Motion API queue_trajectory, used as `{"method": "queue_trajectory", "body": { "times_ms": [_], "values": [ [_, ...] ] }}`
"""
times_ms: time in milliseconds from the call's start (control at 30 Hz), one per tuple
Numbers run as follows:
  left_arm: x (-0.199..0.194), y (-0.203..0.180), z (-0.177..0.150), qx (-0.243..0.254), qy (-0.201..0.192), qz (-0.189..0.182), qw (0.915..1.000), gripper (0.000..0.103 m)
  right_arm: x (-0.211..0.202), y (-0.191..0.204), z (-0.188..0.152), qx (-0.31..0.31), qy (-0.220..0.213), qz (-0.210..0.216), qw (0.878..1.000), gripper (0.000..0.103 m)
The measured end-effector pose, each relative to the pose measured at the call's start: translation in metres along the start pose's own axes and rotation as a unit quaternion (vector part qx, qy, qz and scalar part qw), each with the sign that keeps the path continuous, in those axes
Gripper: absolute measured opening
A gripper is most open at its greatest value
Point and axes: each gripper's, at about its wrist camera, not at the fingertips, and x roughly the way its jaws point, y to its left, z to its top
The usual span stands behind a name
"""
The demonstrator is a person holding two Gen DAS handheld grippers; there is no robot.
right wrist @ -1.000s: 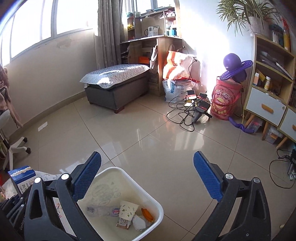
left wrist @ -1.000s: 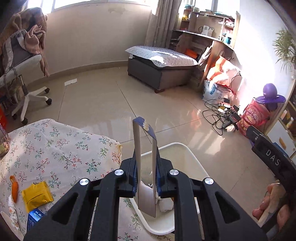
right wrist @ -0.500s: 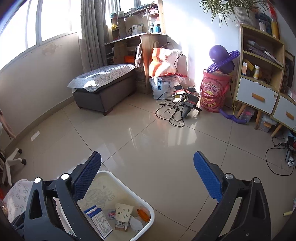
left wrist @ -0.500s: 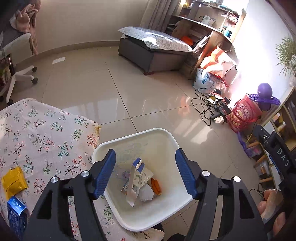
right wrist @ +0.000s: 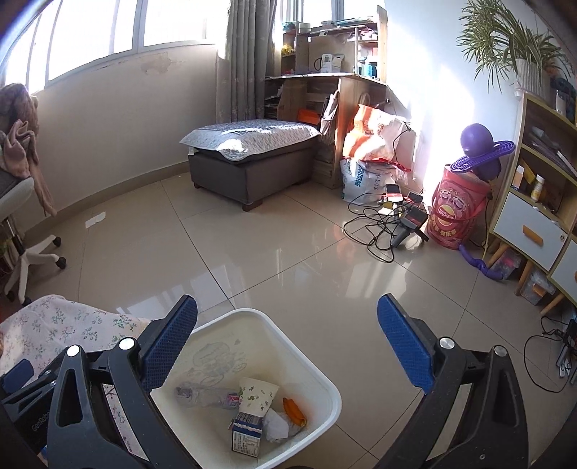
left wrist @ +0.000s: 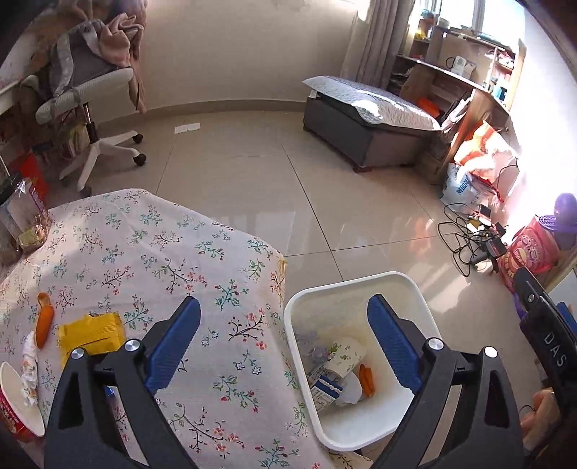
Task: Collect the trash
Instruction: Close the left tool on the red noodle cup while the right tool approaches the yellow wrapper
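My left tool (left wrist: 283,337) is spreading, nothing between its pads, above the white bin (left wrist: 360,288); my right tool (right wrist: 286,333) stands spread, empty.

Sunlit tiled floor (right wrist: 252,252), grey ottoman (right wrist: 252,173) — curtained windows (right wrist: 173,21), wooden shelves (right wrist: 324,65)

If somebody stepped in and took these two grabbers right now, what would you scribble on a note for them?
Left gripper: jaws opening, nothing between them.
Right gripper: open, empty, over the white bin.
Done: blue-and-white carton, paper cup, plastic bottle, crumpled tissue and an orange wrapper lie in the bin.
Left on the floral tablecloth: yellow packet, orange wrapper, twisted white wrapper, red-and-white bowl.
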Motion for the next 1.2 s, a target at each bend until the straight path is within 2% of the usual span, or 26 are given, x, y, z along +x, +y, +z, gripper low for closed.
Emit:
{"method": "queue_trajectory", "body": {
  "times_ms": [400, 600, 800, 967, 1100, 1200],
  "values": [
    [-0.029, 0.079, -0.017, -0.051, -0.018, 0.074, 0.9958, 0.093, -0.023, 0.08, -0.021, -0.096, -0.01, 0.055, 0.994, 0.096],
    [-0.054, 0.132, -0.03, -0.082, -0.029, 0.136, 0.9868, 0.094, -0.043, 0.129, -0.033, -0.134, -0.009, 0.11, 0.985, 0.096],
    [-0.081, 0.196, -0.052, -0.136, -0.023, 0.201, 0.9698, 0.095, -0.069, 0.181, -0.052, -0.178, -0.006, 0.178, 0.968, 0.096],
    [-0.103, 0.253, -0.075, -0.169, -0.01, 0.263, 0.9499, 0.096, -0.09, 0.215, -0.069, -0.219, -0.009, 0.215, 0.952, 0.096],
    [-0.112, 0.3, -0.099, -0.201, 0.021, 0.302, 0.9315, 0.096, -0.099, 0.233, -0.079, -0.243, -0.007, 0.231, 0.942, 0.096],
    [-0.112, 0.329, -0.116, -0.23, 0.053, 0.307, 0.9217, 0.096, -0.1, 0.241, -0.085, -0.256, 0.003, 0.238, 0.937, 0.096]
  ]
}}
